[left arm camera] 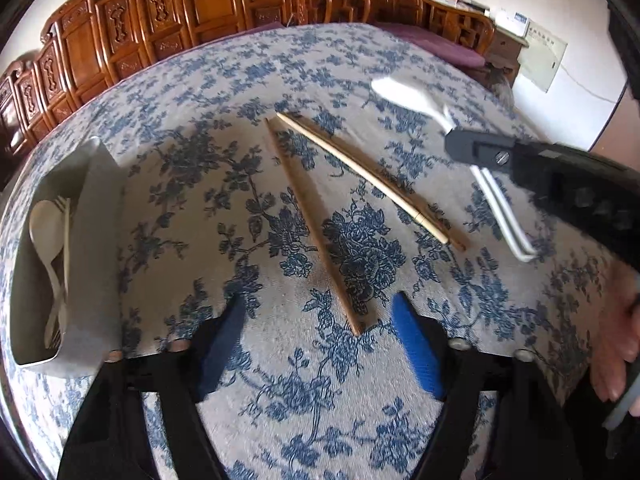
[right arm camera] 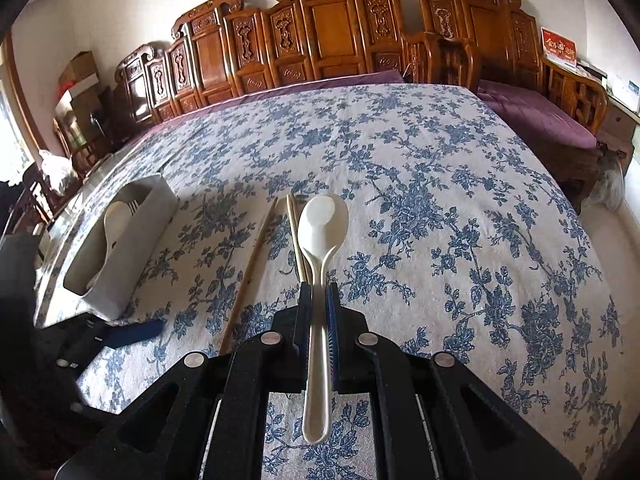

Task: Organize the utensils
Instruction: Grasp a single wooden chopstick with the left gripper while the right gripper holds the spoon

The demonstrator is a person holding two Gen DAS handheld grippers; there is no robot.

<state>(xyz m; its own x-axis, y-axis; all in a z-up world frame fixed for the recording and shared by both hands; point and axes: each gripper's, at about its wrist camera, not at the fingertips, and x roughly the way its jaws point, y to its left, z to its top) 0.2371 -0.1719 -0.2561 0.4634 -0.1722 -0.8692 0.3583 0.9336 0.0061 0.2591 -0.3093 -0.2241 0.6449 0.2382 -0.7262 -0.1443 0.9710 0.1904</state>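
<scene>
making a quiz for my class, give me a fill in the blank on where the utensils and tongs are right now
The right tongs are shut on a white ____.
The left tongs stand ____ above the tablecloth.
The grey holder already contains a spoon and a ____.
The chopsticks lie on the ____.

Missing words: spoon; open; fork; tablecloth

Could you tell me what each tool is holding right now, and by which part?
The right tool grips the white spoon by the middle of its handle. The left tool holds nothing; a chopstick lies between its open fingers.
</scene>
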